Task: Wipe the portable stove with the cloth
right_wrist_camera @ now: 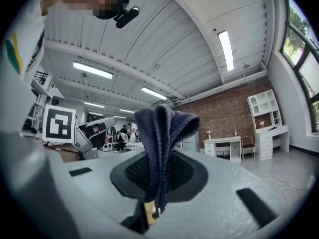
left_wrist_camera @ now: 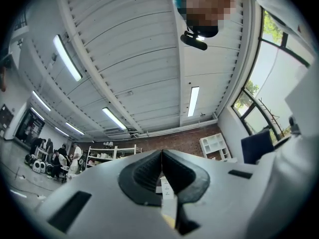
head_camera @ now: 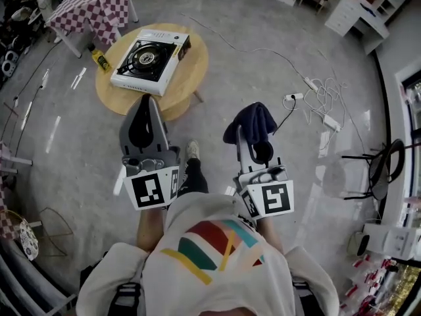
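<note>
Portable white stove with a black burner (head_camera: 148, 58) is sitting on the round light-wood surface (head_camera: 191, 78) in the upper left of the head view, well apart from both tongs, nothing touching it. The left tongs (head_camera: 146, 104) are in the middle-left of that frame, and in the left gripper view (left_wrist_camera: 162, 156) the two pads are pressed flat together with nothing between them. The right tongs (head_camera: 252, 133) sit just right of centre, clamped on a dark blue cloth (head_camera: 250, 120). In the right gripper view (right_wrist_camera: 158, 171) you can see that cloth (right_wrist_camera: 162, 128) bunched up and sticking out past the tips. Both gripper views mostly show the white ribbed ceiling (left_wrist_camera: 124, 59). White cables (head_camera: 322, 101) trail over the grey floor (head_camera: 263, 38) at the upper right.
</note>
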Demonstrator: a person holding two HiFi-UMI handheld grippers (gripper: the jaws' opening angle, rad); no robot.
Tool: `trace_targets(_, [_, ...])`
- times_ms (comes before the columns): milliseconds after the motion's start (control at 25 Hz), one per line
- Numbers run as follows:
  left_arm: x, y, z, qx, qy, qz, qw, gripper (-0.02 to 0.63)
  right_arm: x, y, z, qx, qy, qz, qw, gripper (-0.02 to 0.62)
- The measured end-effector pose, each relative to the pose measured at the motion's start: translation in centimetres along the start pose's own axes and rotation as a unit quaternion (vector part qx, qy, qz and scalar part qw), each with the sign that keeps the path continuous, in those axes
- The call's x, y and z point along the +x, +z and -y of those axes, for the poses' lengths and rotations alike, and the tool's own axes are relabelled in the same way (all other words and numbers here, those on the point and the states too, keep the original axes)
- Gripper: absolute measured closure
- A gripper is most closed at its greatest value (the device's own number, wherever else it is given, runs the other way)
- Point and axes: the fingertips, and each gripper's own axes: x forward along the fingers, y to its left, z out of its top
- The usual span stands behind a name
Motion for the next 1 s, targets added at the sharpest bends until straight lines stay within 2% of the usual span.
trace_targets(320, [8.9,-3.4,-4.8,0.003,0.026,-0.007,0.9996,0.599,11.6,0.1,2.1,-0.007,0.017,-0.026,0.999,0.561])
trace_targets(680, [18.3,-8.9,-13.8,0.023,0.075,-0.016,0.9968,0.598,27.0,-0.2,1.2,-0.017,0.066,-0.032,0.997,0.561])
trace_targets(1000, [23.4,-12.5,-20.1,0.041,0.111,-0.029,0.9925,0.599,36.1,-1.7,0.9,-0.013,0.084,-0.053,0.995,0.561])
